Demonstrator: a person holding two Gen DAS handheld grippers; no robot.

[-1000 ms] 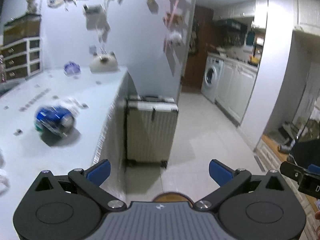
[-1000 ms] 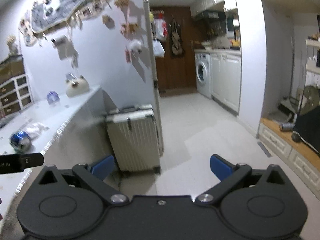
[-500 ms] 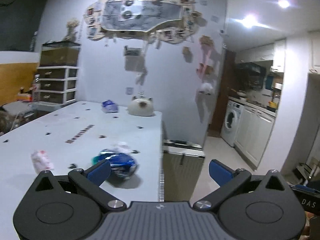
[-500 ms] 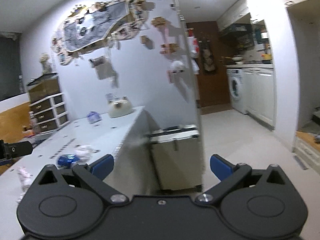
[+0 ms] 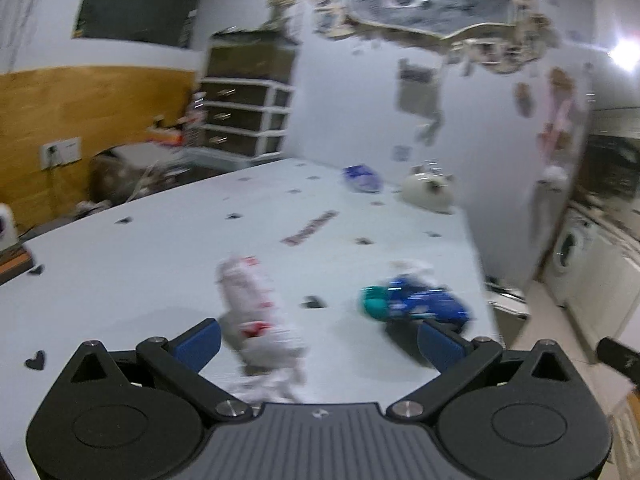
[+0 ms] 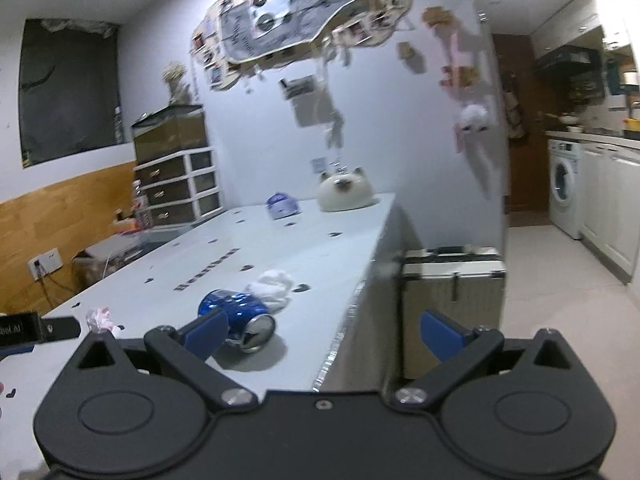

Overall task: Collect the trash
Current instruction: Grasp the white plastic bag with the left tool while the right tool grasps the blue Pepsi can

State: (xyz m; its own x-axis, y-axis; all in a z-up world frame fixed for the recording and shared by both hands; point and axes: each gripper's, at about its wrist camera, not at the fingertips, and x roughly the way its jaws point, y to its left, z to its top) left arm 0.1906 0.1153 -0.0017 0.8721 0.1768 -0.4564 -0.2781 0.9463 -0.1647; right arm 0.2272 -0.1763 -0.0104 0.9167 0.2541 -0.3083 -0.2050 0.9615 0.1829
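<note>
I am holding my left gripper [image 5: 318,338] over the near part of the table [image 5: 160,248], its blue fingers spread wide and gripping nothing; a crumpled white wrapper [image 5: 256,316] with red print is lying on the table between those fingers, closer to the left one, though blur is hiding whether anything is touching it; the blue can [image 5: 416,302] is lying on its side to the right of the wrapper, near the table's right edge, with a wad of tissue [image 5: 412,268] just behind it.

I am holding my right gripper [image 6: 324,330] released as well, fingers wide apart and empty, looking along the table's right edge [image 6: 352,304]; from here the can [image 6: 238,316] is showing its silver end, partly behind my left finger, and the tissue [image 6: 274,286] is sitting just beyond it; the wrapper [image 6: 100,318] is lying further left; a suitcase [image 6: 452,300] is standing on the floor just beside the table; a cat-shaped jar [image 6: 344,194] is resting at the far end.
</note>
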